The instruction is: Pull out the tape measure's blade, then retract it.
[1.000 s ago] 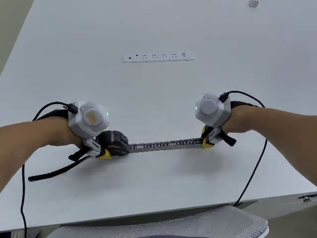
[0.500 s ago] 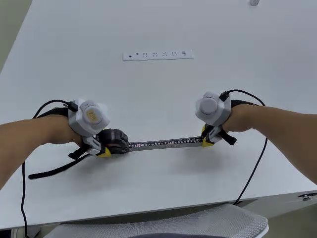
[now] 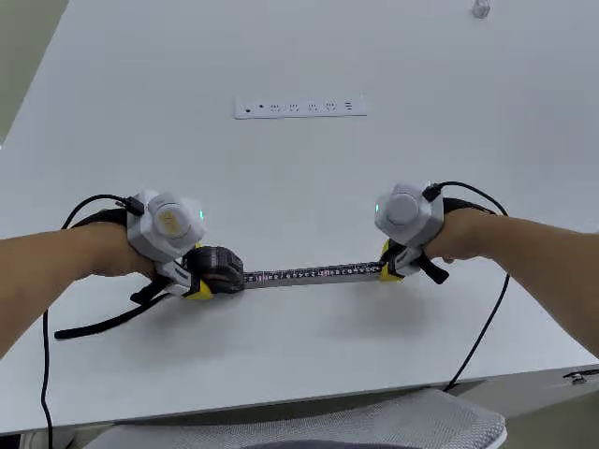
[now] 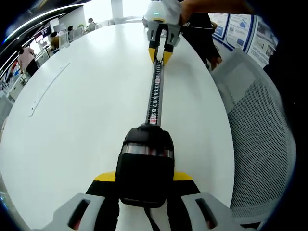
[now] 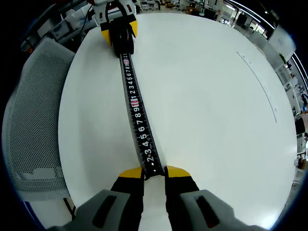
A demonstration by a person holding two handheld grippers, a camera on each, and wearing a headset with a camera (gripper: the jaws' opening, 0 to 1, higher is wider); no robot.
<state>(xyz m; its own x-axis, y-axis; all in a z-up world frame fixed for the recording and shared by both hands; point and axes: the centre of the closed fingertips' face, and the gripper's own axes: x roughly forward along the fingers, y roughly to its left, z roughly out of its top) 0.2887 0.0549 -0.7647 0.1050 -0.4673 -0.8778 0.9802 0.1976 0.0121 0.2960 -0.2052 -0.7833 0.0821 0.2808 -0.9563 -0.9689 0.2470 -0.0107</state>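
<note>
A black, chunky tape measure case (image 3: 217, 269) lies on the plain white surface (image 3: 374, 178), on the person's side of the long white power strip (image 3: 299, 108) and out past the strip's left end. The left hand-held gripper (image 3: 195, 286) has its yellow-tipped jaws clamped on the two sides of the case. The dark steel blade (image 3: 314, 273) with pale numerals runs from the case roughly parallel to the power strip, ending just beyond its right end, where the right hand-held gripper (image 3: 387, 272) is pinched closed on the blade's tip. The case looks solid, fairly weighty and grippy, best held by its sides as it is now. The blade is likely thin, springy and slick, prone to kink if bent and to snap back if let go, so the hooked tip is the place to hold and guide it. The surface is smooth and matte, a grey mesh chair (image 3: 328, 426) sits at its edge farthest from the power strip, and an open office lies around it
</note>
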